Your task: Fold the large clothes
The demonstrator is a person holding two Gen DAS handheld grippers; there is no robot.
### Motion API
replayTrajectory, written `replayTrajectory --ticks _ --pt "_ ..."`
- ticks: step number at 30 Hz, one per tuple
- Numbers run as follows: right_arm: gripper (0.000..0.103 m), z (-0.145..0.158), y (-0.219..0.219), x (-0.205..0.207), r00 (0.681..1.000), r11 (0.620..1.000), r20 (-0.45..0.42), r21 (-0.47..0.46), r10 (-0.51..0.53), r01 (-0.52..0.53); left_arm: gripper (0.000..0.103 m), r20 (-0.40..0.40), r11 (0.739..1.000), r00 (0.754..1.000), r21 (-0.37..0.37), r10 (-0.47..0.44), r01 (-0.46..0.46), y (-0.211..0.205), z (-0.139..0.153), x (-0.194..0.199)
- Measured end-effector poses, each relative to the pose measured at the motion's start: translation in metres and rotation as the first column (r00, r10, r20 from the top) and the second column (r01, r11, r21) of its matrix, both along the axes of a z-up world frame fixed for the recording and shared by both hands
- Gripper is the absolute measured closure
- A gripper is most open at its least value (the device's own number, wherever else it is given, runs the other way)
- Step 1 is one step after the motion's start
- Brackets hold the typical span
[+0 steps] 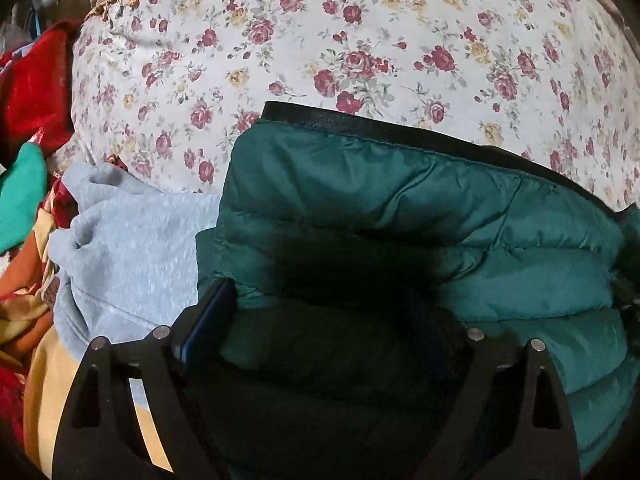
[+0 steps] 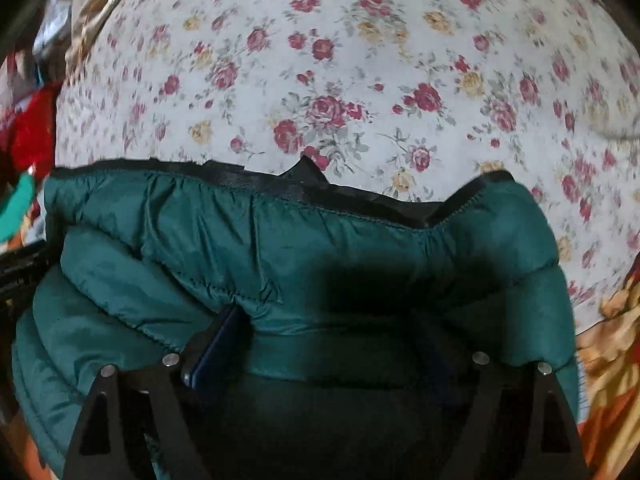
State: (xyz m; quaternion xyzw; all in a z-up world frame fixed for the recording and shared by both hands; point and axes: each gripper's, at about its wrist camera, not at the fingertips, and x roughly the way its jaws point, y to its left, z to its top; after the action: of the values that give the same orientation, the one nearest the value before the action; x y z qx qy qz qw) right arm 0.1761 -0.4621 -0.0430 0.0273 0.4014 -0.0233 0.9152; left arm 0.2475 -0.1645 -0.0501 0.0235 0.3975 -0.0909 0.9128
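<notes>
A dark green quilted puffer jacket [image 1: 400,208] with a black hem band lies on a floral bedsheet [image 1: 320,40]. My left gripper [image 1: 320,320] has its jaws set wide apart with a thick fold of the jacket bunched between them; the left blue pad [image 1: 208,320] presses the fabric. In the right wrist view the same jacket [image 2: 280,248] fills the lower half. My right gripper [image 2: 324,344] also has a thick roll of jacket between its jaws, with the blue pad [image 2: 212,352] against it. The right-hand pads of both grippers are hidden in shadow.
A grey sweatshirt [image 1: 132,248] lies left of the jacket. Red [image 1: 36,92], teal [image 1: 20,196] and orange-yellow clothes [image 1: 28,300] are piled at the left edge. Patterned orange fabric [image 2: 612,340] lies at the right. The floral sheet [image 2: 360,80] stretches beyond the jacket.
</notes>
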Motion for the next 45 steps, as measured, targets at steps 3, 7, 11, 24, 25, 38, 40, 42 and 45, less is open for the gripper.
replayTrajectory --ticks 3,7,11,24,25,38,40,42,45 --pt "0.021 0.024 -0.006 -0.021 0.998 0.997 0.060 0.073 -0.005 0.001 0.015 0.003 1.000 1.000 -0.007 -0.001 0.001 0.001 0.000 -0.001" --pt "0.020 0.032 -0.009 -0.044 0.994 0.996 0.107 0.087 -0.006 -0.003 0.014 0.007 1.000 1.000 -0.010 0.002 -0.002 0.001 -0.001 0.000" --pt "0.020 -0.008 -0.009 -0.027 0.999 0.999 0.042 0.033 -0.012 0.010 0.014 0.020 1.000 1.000 -0.019 0.005 -0.004 0.002 -0.002 0.000" --pt "0.016 0.032 -0.016 -0.067 0.994 0.997 0.108 0.083 -0.017 0.008 0.013 0.005 0.999 1.000 -0.038 0.025 -0.025 0.010 0.001 -0.014" --pt "0.016 0.034 -0.016 -0.074 0.994 0.997 0.108 0.077 -0.021 0.013 0.013 0.003 0.999 1.000 -0.041 0.028 -0.027 0.011 0.001 -0.017" --pt "0.009 0.020 -0.006 -0.079 0.999 1.000 0.037 -0.008 -0.030 0.030 0.013 -0.004 0.998 1.000 -0.066 0.019 -0.019 0.029 0.021 -0.058" --pt "0.009 0.025 -0.004 -0.087 0.999 0.999 0.048 -0.020 -0.025 0.025 0.013 0.004 0.998 1.000 -0.063 0.010 -0.009 0.031 0.024 -0.063" --pt "0.009 0.028 -0.005 -0.093 0.999 0.999 0.048 -0.029 -0.021 0.023 0.013 0.017 0.998 1.000 -0.056 0.001 0.000 0.032 0.026 -0.069" --pt "0.009 0.029 -0.012 -0.103 0.998 0.999 0.049 -0.017 -0.032 0.033 0.013 0.021 0.998 1.000 -0.059 -0.007 0.008 0.034 0.027 -0.075"
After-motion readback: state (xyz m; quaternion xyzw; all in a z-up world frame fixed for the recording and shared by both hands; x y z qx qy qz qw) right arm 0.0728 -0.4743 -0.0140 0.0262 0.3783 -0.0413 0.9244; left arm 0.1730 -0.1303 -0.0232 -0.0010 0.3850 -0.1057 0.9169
